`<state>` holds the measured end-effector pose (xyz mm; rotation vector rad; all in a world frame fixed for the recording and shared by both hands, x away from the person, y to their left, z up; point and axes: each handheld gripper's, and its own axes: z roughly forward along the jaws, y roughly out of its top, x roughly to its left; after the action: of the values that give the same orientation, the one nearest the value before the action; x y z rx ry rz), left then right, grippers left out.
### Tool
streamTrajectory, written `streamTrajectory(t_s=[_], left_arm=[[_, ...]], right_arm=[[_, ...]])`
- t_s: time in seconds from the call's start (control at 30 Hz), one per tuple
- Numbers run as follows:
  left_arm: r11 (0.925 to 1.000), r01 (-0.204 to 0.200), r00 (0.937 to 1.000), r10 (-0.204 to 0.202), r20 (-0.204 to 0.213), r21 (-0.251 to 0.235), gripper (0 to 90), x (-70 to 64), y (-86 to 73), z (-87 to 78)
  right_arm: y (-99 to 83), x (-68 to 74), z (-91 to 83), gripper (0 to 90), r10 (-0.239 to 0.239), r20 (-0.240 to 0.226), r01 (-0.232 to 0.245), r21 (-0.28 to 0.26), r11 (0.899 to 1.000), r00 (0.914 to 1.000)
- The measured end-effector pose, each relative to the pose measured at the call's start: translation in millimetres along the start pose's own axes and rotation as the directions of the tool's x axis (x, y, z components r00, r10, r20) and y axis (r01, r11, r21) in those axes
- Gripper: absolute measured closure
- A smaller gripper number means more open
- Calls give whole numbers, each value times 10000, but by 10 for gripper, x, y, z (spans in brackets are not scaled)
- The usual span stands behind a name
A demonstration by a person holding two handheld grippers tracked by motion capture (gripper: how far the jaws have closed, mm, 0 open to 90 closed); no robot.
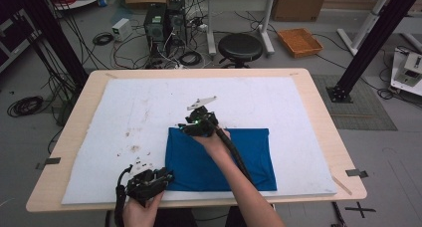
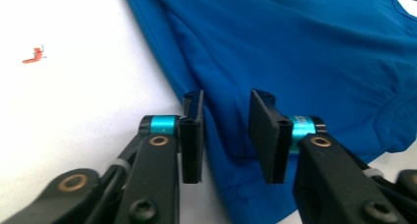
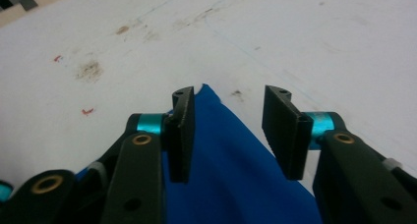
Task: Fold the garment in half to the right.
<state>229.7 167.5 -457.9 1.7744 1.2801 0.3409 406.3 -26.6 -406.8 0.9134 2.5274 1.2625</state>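
High view: a blue cloth (image 1: 219,160), folded into a rectangle, lies flat on the white mat (image 1: 124,117) toward five o'clock, its long axis running from nine to three o'clock. The left gripper (image 1: 166,176) sits at the cloth's seven o'clock corner; the right gripper (image 1: 191,121) at its eleven o'clock corner.

Left gripper view: the jaws stand apart, straddling the cloth's (image 2: 295,52) near edge, nothing pinched.

Right gripper view: the jaws stand apart around the cloth's corner tip (image 3: 209,94), which points to twelve o'clock.

Judgement: earlier folds appear done; both corners remain to be gripped before a further fold.
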Motion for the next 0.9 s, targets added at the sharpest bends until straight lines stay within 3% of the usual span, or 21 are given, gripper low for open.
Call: streamTrajectory(t_s=[0.27, 0.5, 0.63, 0.8, 0.9], left_arm=[[9995, -281, 9991, 285, -325, 118, 678, -41, 11, 6], [9990, -428, 9982, 433, -405, 133, 702, -46, 9, 7], [9987, -483, 9977, 492, -468, 182, 716, -50, 18, 9], [9983, -532, 9983, 537, -244, 223, 817, -54, 29, 16], [9986, -518, 9985, 519, -179, 100, 842, -50, 51, 2]], right_arm=[[114, 199, 402, 690, -383, 243, 368, 594, 9976, 9990], [114, 249, 690, 749, -663, 673, 576, 1238, 9906, 9955], [120, 275, 713, 862, -1205, 879, 1086, 1299, 9856, 9888], [139, 269, 670, 888, -1182, 843, 1079, 1174, 9872, 9894], [159, 262, 606, 889, -913, 731, 846, 906, 9923, 9931]])
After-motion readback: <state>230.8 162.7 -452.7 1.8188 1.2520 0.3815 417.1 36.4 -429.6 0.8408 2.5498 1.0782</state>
